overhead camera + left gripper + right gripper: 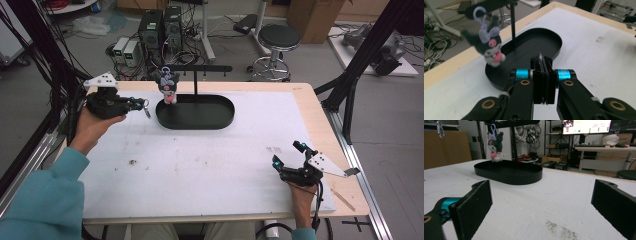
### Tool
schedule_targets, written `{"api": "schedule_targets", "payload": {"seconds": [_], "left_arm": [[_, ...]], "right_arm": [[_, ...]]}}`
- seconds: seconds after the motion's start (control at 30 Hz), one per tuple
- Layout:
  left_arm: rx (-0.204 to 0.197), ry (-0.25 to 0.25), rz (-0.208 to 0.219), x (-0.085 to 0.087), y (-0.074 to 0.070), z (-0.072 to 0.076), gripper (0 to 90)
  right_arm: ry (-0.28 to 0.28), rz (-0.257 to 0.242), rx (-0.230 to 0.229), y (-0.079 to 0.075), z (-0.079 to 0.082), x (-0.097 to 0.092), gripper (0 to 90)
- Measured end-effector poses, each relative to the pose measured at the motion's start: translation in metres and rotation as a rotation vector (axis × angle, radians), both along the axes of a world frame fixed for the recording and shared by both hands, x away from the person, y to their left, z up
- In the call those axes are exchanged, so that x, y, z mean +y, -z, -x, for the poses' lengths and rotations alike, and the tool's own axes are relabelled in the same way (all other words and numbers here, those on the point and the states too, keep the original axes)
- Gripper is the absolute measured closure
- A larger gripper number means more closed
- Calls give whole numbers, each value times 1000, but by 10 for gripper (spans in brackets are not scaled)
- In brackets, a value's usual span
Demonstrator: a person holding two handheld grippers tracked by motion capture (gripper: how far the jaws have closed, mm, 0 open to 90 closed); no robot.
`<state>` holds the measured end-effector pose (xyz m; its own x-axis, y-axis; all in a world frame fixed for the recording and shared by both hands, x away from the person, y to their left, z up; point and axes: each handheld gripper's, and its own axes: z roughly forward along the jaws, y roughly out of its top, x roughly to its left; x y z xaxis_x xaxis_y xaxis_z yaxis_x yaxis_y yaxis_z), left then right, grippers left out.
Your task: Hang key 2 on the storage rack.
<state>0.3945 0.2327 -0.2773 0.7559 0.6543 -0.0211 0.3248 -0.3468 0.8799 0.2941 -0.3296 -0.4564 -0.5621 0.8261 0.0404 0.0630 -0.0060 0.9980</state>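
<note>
Our left tool [543,75] is clamped on a thin metal ring beside the plush keychain [168,86]; our right tool [291,159] rests apart, probably waiting, on the desk [210,165].

Small black-and-grey plush keychain [168,86] with pink patches and a lilac clip loop, hanging upright at the left end of a black oval tray [220,120], beside the stand's thin black post [195,82].

Fuzzy plush toy [489,47], matt black tray [195,112]
</note>
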Motion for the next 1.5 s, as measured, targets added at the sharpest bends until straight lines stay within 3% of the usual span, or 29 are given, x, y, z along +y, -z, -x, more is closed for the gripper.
{"api": "schedule_targets", "payload": {"seconds": [0.3,0.73,1.07,1.5], "left_arm": [[-15,46,-19,-26,-22,-23,883],[-7,53,-45,-49,-38,-60,883],[1,48,-88,-65,-43,-85,883],[23,65,-142,-84,-41,-105,883]], "right_arm": [[1,-1,-4,0,0,0,26],[0,2,-8,0,0,0,26],[0,0,-7,0,0,0,26],[-2,0,-2,0,0,0,26]]}}
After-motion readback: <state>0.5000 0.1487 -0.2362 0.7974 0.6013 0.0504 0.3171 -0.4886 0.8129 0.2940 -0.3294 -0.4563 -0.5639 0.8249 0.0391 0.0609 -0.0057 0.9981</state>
